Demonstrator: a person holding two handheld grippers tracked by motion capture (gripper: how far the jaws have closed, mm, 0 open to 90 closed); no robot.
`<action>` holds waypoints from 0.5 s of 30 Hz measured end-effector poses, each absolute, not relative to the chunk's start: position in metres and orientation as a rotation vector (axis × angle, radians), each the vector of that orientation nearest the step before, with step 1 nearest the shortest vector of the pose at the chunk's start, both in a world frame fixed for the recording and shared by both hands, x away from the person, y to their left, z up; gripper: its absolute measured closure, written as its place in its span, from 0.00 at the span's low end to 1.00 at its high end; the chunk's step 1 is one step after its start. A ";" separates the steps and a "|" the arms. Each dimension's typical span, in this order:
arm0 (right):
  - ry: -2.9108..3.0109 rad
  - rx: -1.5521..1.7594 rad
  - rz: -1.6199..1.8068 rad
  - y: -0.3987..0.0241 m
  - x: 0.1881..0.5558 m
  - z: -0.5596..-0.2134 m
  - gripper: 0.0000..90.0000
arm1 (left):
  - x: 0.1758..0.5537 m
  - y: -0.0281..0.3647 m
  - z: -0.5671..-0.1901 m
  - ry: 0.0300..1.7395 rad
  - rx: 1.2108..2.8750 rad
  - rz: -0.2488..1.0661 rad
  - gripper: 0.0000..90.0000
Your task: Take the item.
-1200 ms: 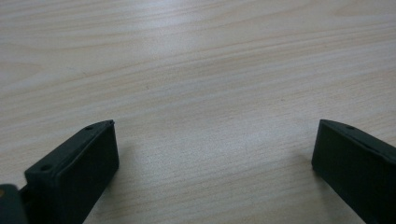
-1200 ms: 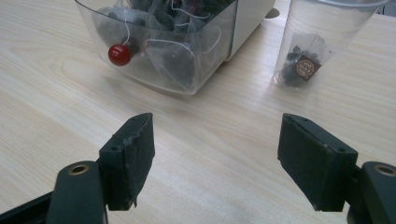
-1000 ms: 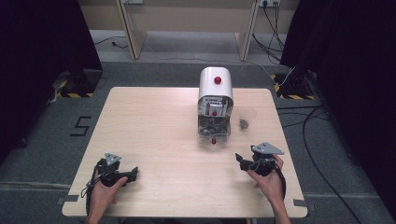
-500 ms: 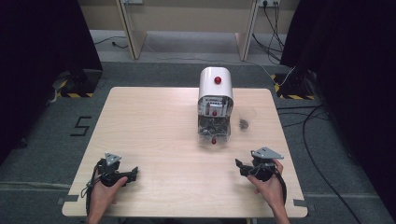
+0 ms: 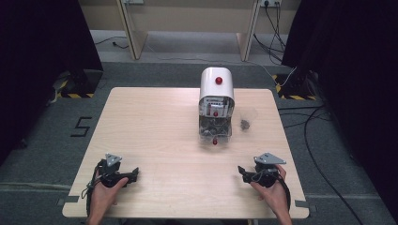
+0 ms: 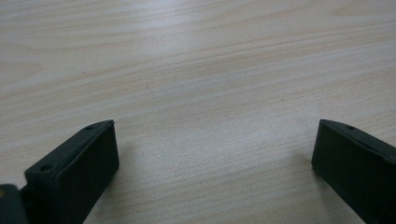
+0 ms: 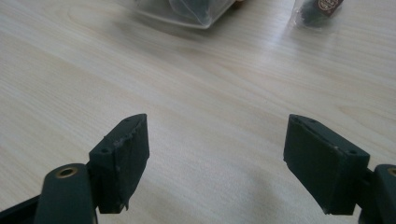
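— Where do the two stand?
— The left hand-held gripper (image 5: pixel 126 175) and right hand-held gripper (image 5: pixel 247 173) rest low on the pale wooden counter (image 5: pixel 155 126), jaws spread, nothing between them.
— And beyond?
— A white round-topped machine with red knobs (image 5: pixel 216 104) sits mid-counter; a small clear bag of something dark (image 5: pixel 246 122) lies just beside it, contents unclear.

One light wooden rectangular table (image 5: pixel 155 140) carries one white dome-topped machine with a clear plastic base (image 5: pixel 216 101) and one small clear plastic cup holding dark bits (image 5: pixel 247 120). Two black two-jaw grippers sit on it: left (image 5: pixel 133 174), right (image 5: pixel 243 171). Three red knobs show on the machine.
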State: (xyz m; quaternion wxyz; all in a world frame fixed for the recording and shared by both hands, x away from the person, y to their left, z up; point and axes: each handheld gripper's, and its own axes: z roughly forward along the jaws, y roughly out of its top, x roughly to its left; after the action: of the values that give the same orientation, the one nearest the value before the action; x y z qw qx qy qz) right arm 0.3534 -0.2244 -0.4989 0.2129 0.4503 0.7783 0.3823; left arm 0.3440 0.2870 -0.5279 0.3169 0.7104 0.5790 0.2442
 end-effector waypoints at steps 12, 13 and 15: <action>2.187 1.251 1.021 -0.226 0.341 -0.505 0.26 | 0.344 0.287 -0.528 1.524 1.870 0.643 0.00; 2.188 1.250 1.018 -0.227 0.340 -0.505 0.26 | 0.344 0.287 -0.528 1.524 1.871 0.643 0.00; 2.192 1.249 1.013 -0.227 0.339 -0.506 0.26 | 0.344 0.287 -0.528 1.524 1.871 0.643 0.00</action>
State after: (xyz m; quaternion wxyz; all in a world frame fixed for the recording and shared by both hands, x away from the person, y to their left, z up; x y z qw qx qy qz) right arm 0.3387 -0.2272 -0.5064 0.2100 0.4491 0.7884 0.3643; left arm 0.3440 0.2870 -0.5279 0.3166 0.7106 0.5789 0.2443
